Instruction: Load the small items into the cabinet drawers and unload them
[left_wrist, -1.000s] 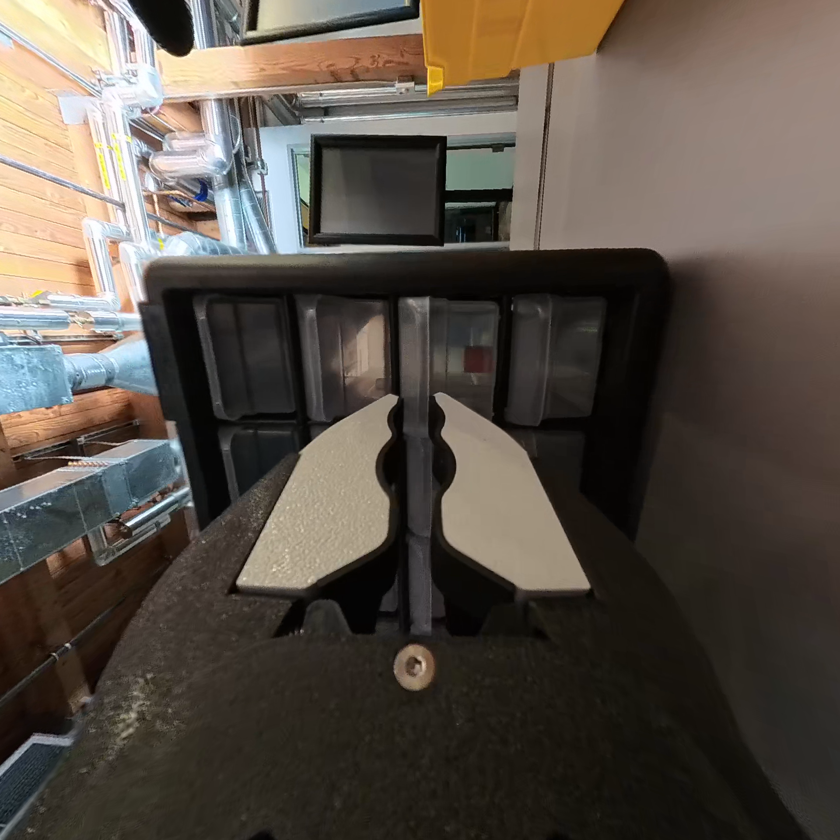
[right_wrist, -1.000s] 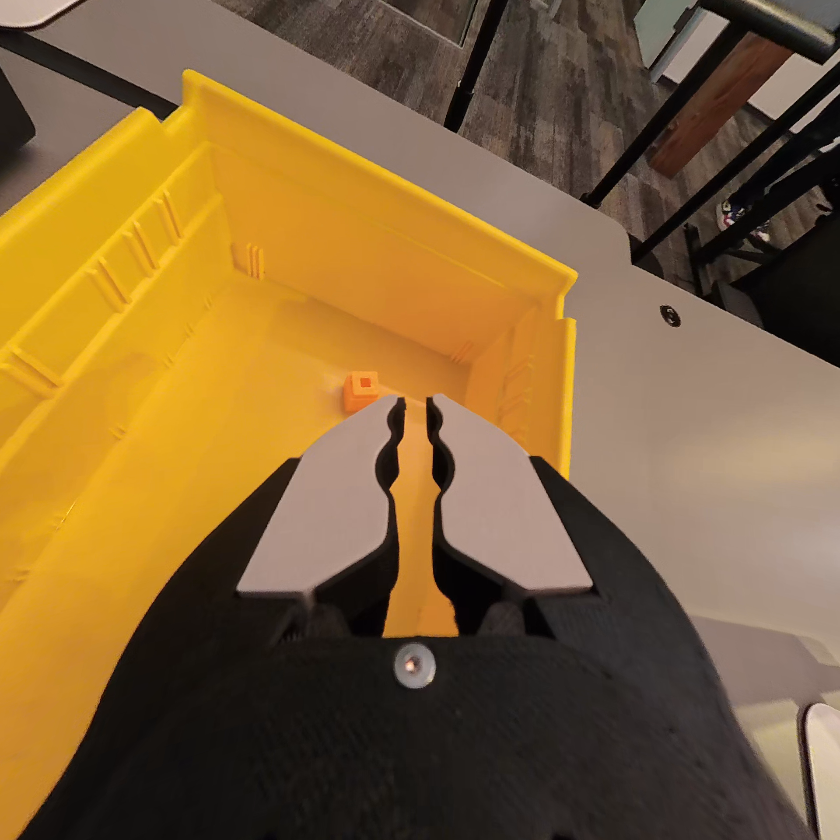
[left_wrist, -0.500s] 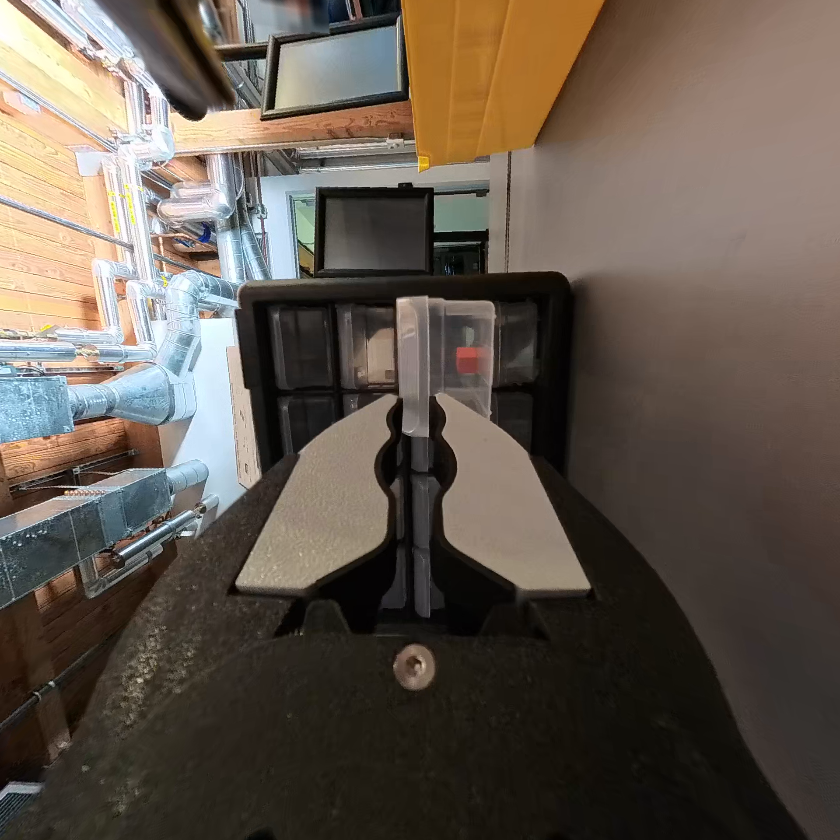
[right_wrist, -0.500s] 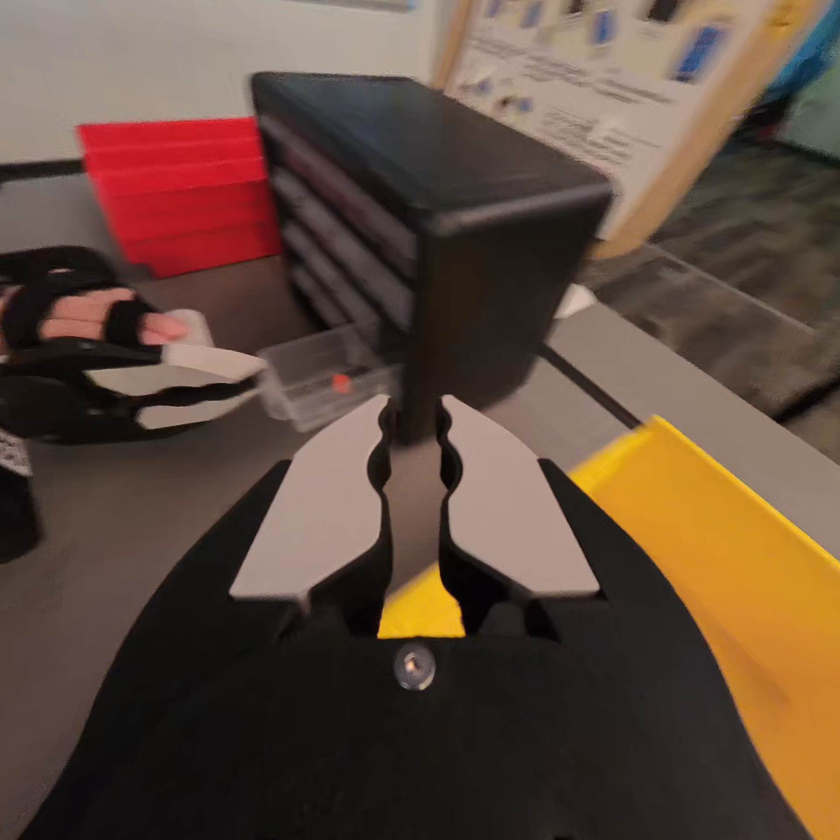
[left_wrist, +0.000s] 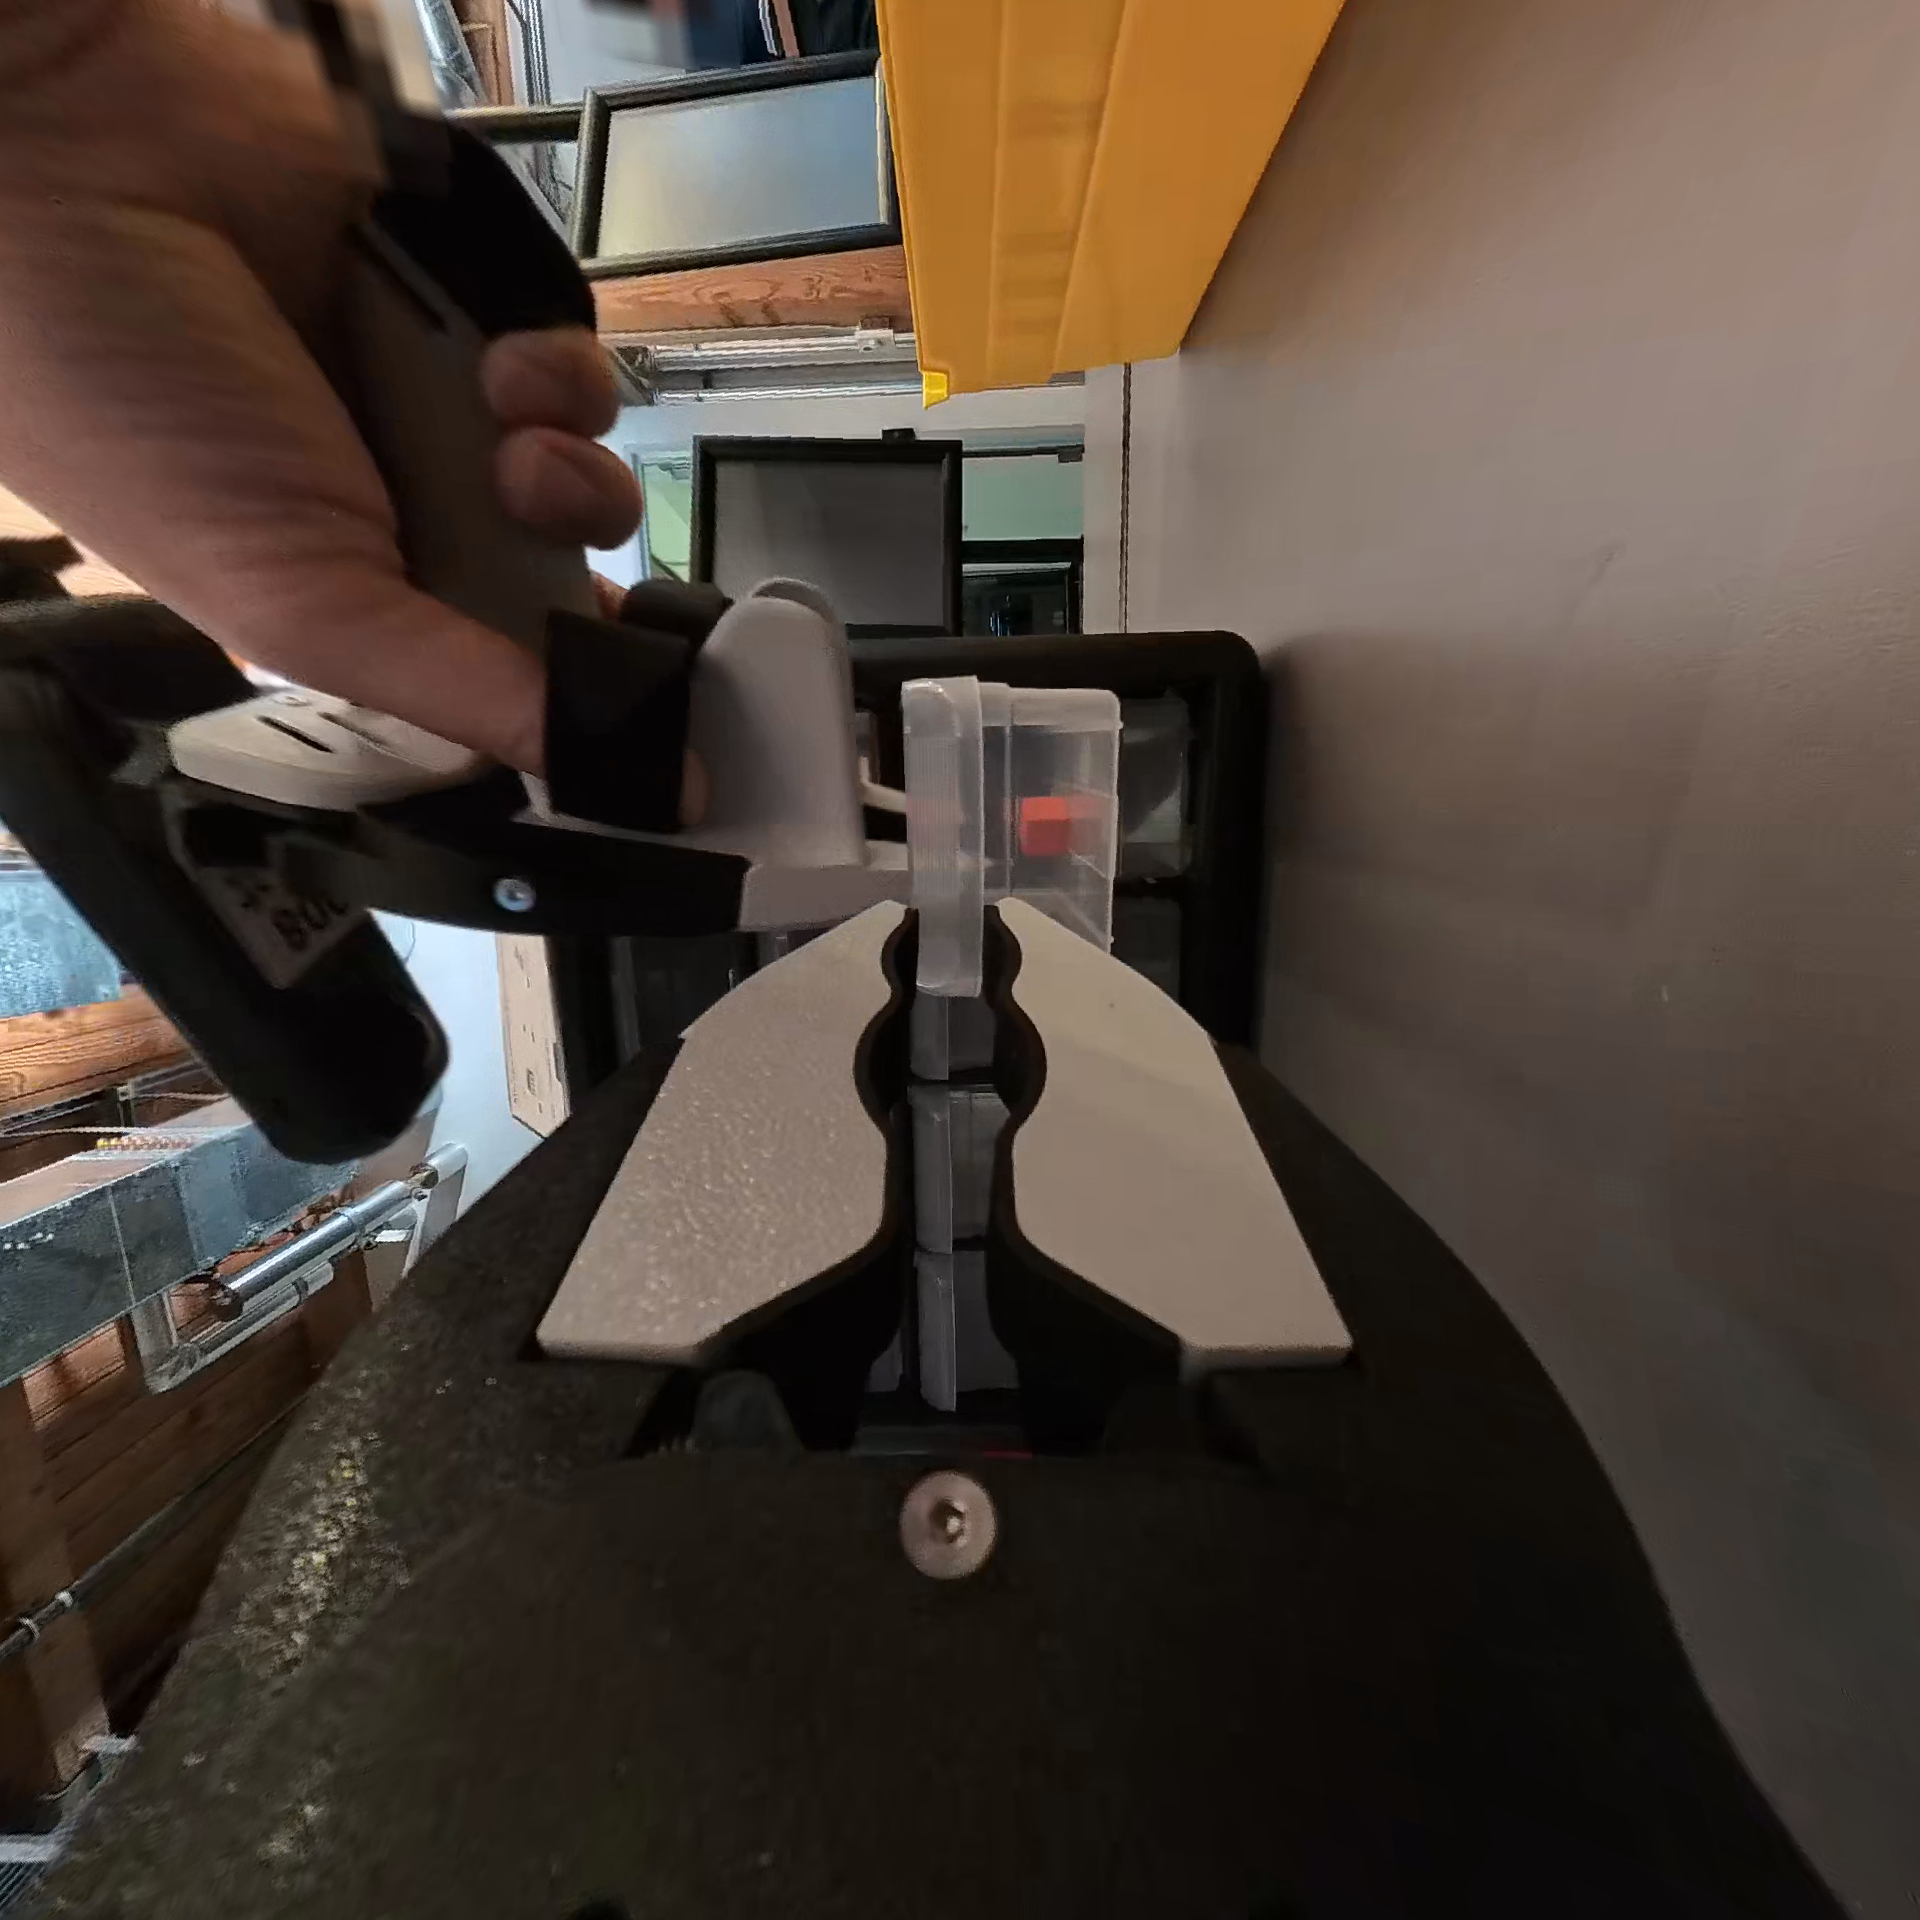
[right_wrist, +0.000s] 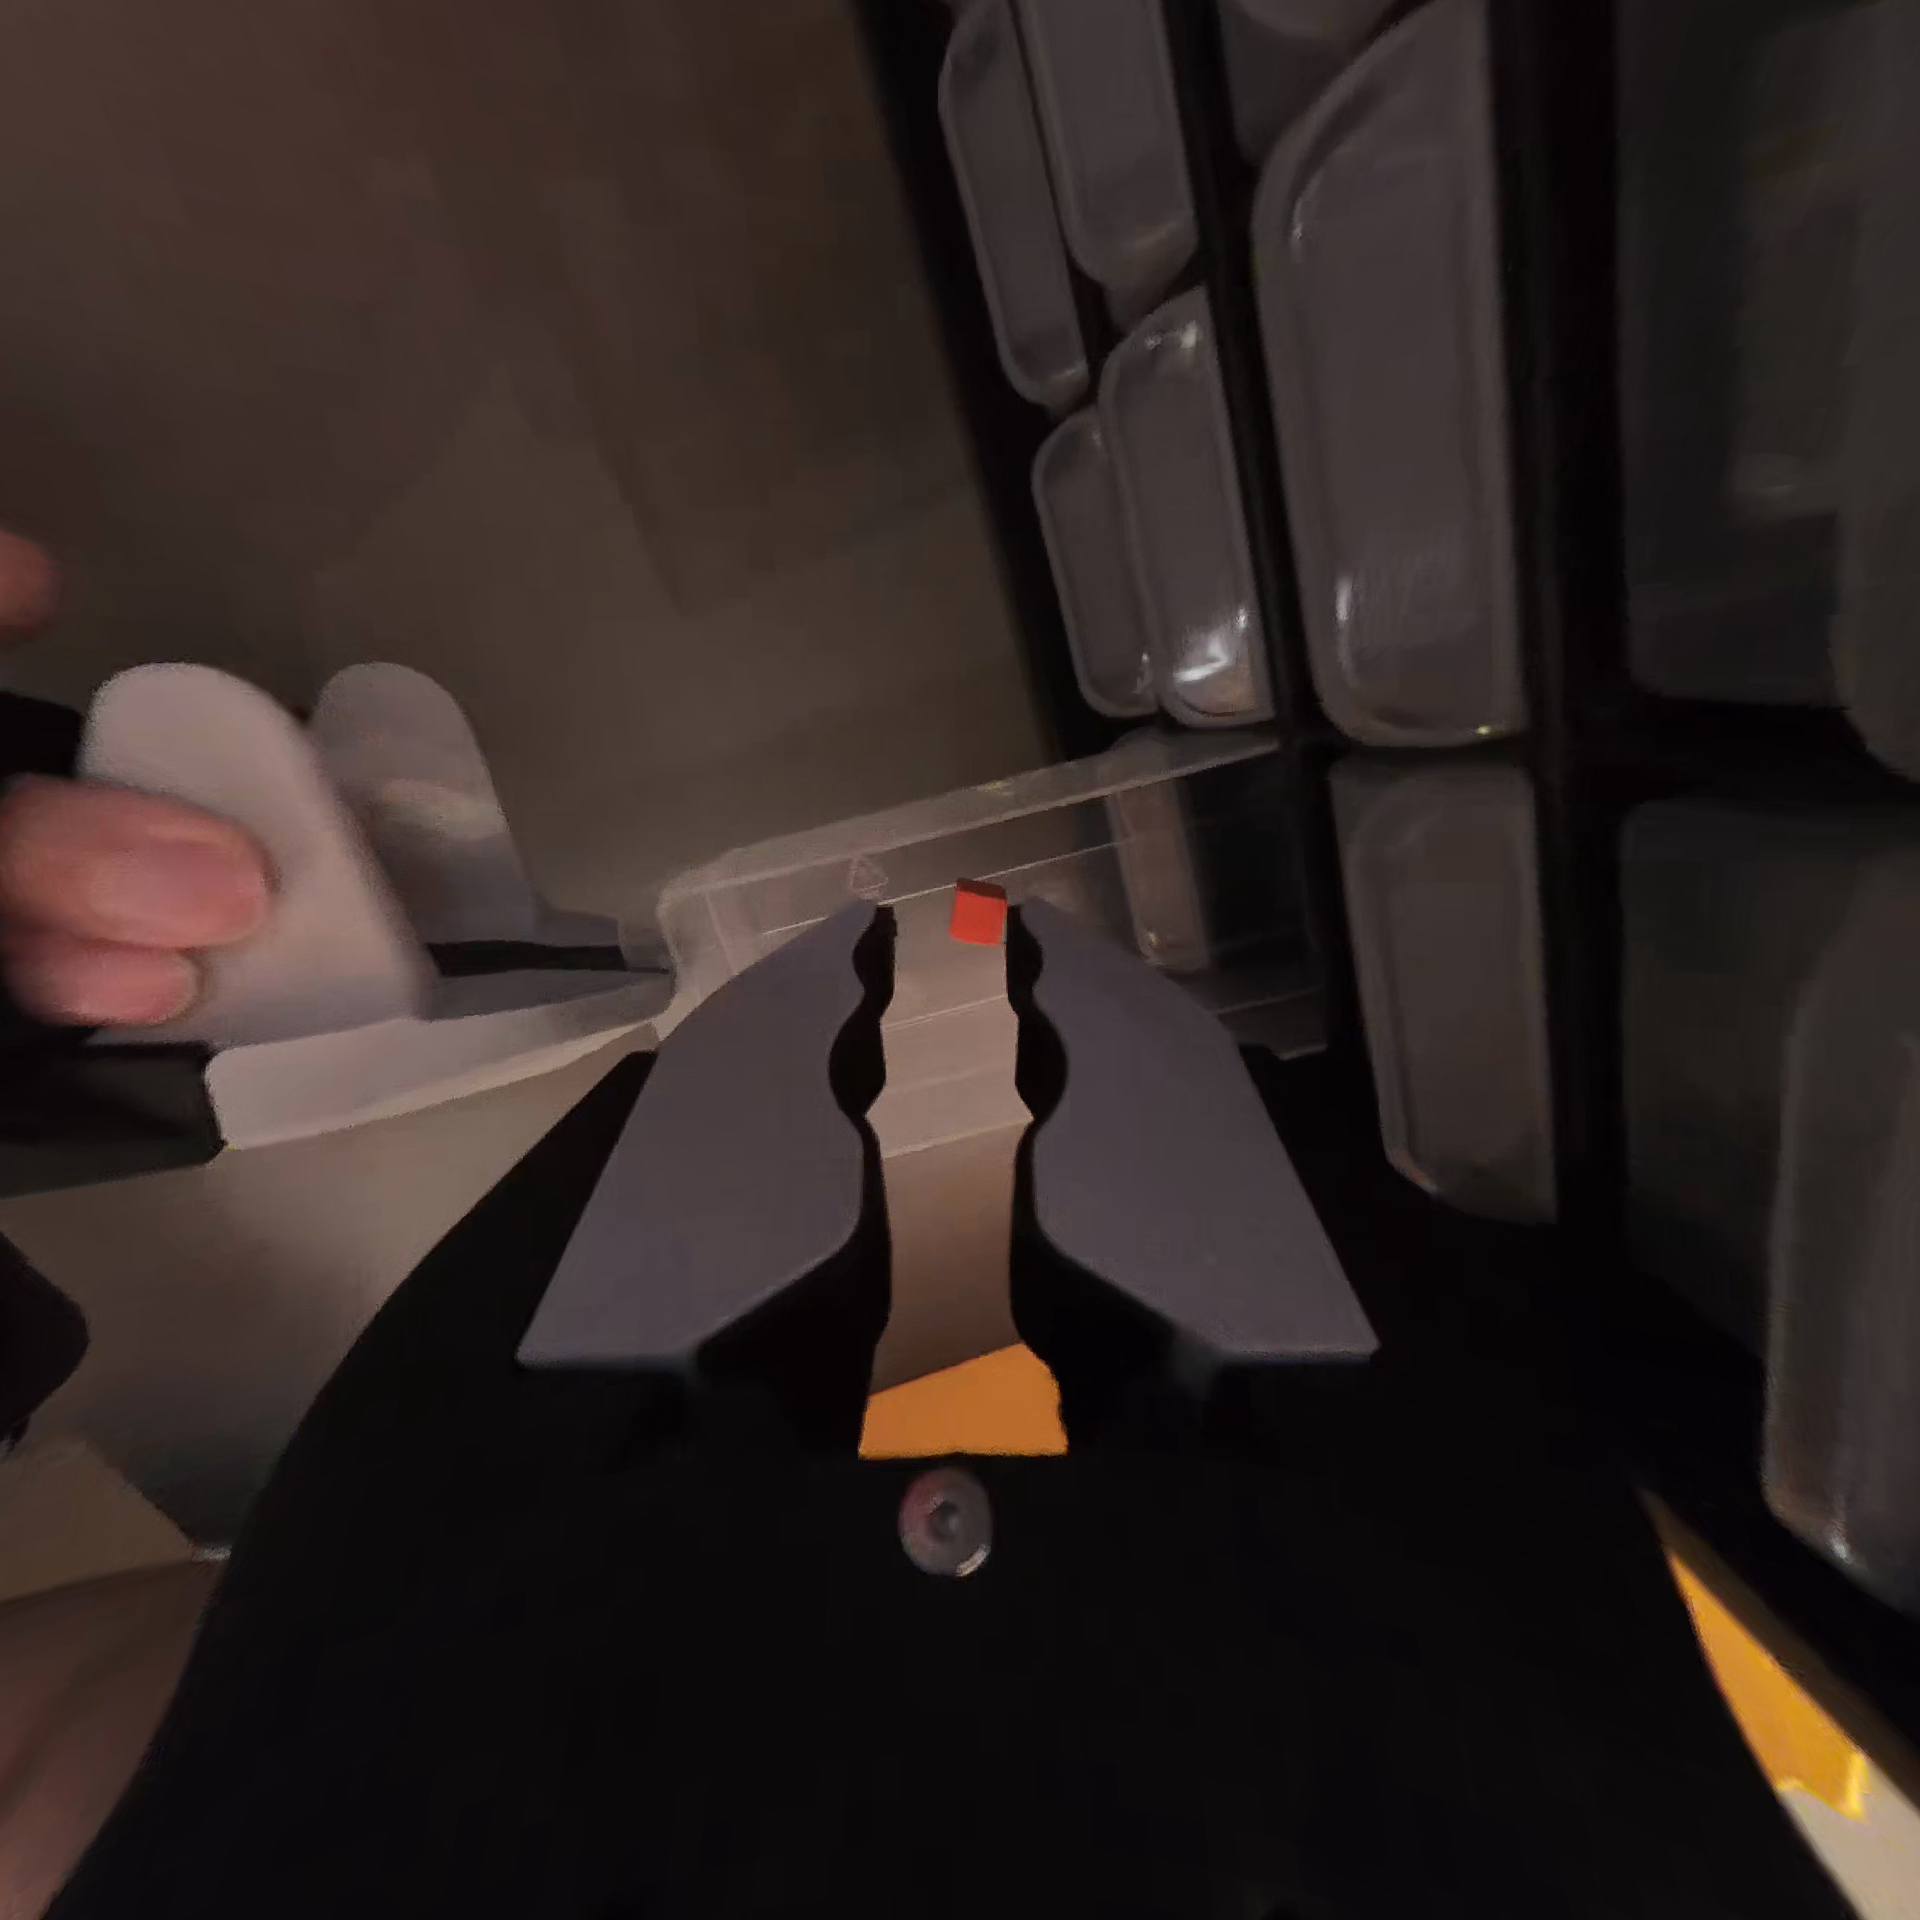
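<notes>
The clear drawer's (left_wrist: 1013, 800) handle is gripped by the left claw (left_wrist: 948, 920) — the right claw (right_wrist: 943, 914) is held parted above the red cube (right_wrist: 978, 914).

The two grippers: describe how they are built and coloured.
Each gripper, left and right, has a rough-grained black body with one silver screw at its centre. Two flat, pale grey fingers taper forward, with wavy inner edges backed in black. Seen from the side, the right gripper has a black handle, a pale grey shell and a black strap over the person's finger.
</notes>
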